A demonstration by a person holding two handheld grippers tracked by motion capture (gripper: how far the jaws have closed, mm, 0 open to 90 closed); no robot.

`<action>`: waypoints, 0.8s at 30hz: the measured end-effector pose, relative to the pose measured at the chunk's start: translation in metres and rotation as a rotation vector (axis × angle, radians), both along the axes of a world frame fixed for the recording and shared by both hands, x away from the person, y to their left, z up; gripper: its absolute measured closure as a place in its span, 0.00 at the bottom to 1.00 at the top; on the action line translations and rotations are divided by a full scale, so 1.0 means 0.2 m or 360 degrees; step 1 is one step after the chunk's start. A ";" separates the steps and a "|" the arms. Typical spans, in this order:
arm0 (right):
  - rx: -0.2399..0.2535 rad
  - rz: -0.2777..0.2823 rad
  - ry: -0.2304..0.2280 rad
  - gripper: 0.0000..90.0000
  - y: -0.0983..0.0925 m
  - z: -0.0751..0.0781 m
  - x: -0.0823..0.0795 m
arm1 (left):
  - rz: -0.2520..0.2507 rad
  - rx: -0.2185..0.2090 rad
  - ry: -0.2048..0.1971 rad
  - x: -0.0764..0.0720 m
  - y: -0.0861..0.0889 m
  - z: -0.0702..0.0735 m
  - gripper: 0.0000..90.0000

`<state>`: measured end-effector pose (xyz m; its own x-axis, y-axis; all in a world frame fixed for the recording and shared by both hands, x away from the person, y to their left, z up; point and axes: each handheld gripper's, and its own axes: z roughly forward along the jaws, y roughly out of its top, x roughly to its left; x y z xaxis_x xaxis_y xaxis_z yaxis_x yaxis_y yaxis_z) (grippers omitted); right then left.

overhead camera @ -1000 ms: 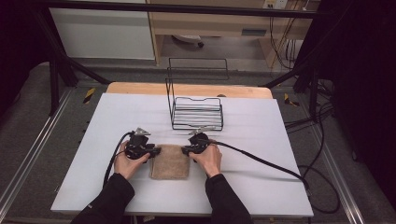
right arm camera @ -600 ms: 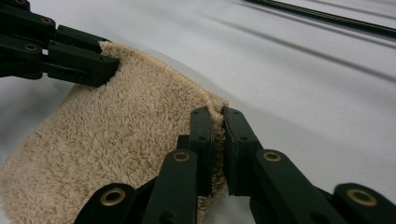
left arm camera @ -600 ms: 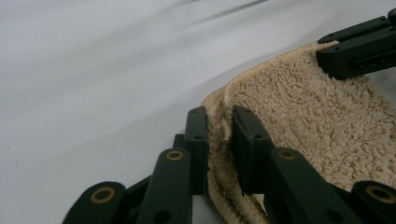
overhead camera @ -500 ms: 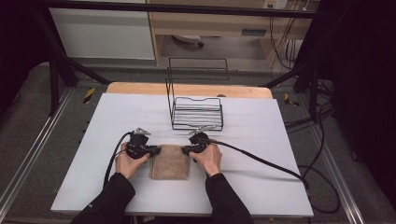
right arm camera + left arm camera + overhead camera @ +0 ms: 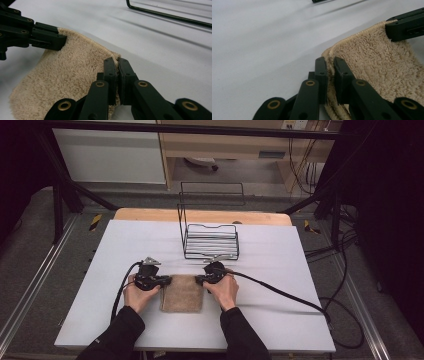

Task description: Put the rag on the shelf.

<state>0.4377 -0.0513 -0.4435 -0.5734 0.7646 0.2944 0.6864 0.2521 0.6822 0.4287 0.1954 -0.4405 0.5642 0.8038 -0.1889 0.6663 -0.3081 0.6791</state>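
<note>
A folded beige terry towel (image 5: 182, 294) lies on the white table (image 5: 280, 255) between my two hands. My left gripper (image 5: 167, 280) is shut on the towel's far left corner, and its jaws pinch the doubled edge of the towel (image 5: 372, 65) in the left gripper view, where my left gripper (image 5: 330, 63) points along it. My right gripper (image 5: 199, 279) is shut on the far right corner. In the right gripper view my right gripper (image 5: 117, 63) clamps the towel (image 5: 67, 75) edge, and the other gripper holds the opposite corner.
A black wire basket (image 5: 210, 240) with a tall back frame stands just behind the towel, near the wooden far edge of the table. A thick cable (image 5: 285, 295) trails from my right gripper off to the right. Open white surface lies to the left and right.
Both grippers and the towel have shifted slightly toward the person; the grips on the two corners are unchanged.
</note>
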 end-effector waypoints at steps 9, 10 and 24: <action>0.0082 0.0023 -0.0073 0.96 -0.03 0.06 -0.05 | -0.0008 -0.0059 -0.0102 -0.05 0.02 0.07 0.91; 0.0088 0.0028 -0.0085 0.96 -0.04 0.07 -0.05 | -0.0010 -0.0057 -0.0113 -0.06 0.02 0.07 0.91; 0.0144 0.0067 -0.0199 0.96 -0.06 0.15 -0.13 | -0.0045 -0.0079 -0.0221 -0.12 0.03 0.16 0.91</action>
<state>0.4121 -0.0641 -0.4127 -0.6409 0.7127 0.2852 0.5848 0.2126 0.7828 0.4044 0.2005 -0.4087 0.6098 0.7788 -0.1467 0.5565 -0.2891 0.7789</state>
